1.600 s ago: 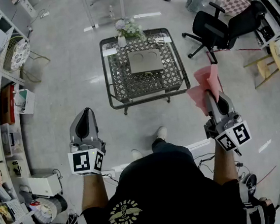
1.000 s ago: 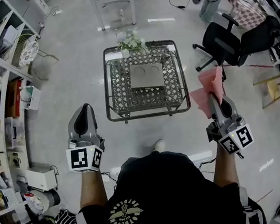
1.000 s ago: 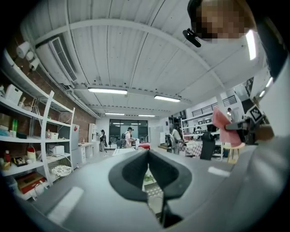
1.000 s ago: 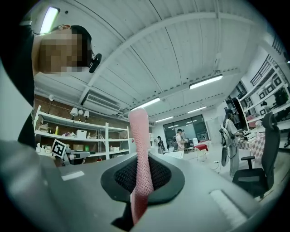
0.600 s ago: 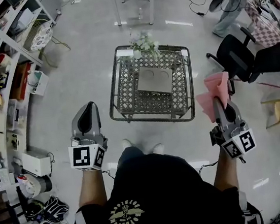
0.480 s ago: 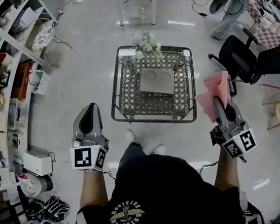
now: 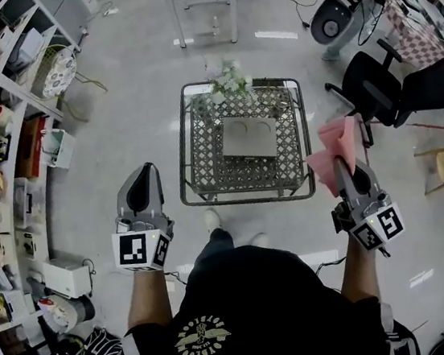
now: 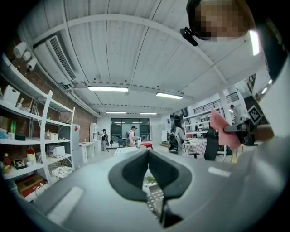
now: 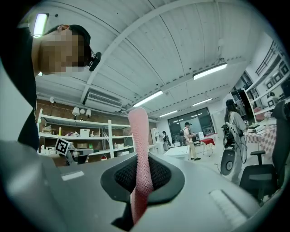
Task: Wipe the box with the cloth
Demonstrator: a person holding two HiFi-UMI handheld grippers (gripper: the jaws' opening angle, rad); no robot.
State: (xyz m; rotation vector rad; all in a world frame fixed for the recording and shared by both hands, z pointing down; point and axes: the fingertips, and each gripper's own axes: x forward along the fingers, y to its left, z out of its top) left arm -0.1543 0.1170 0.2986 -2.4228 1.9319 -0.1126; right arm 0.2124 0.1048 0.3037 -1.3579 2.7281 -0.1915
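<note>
At the left, the grey left gripper is held up over the floor, its jaws pressed together with nothing between them. Farther off, in the middle, the flat grey rectangular box lies on the dark metal lattice-topped low table. A small vase of white flowers stands at the table's far edge. To the right, the right gripper is clamped on the pink woven cloth, most of which stands free beyond the jaws. The cloth looks light and limp, so a bunched hold near its middle should press flatter. The box seems stiff and light and may slide under wiping, so the idle gripper could steady an edge.
</note>
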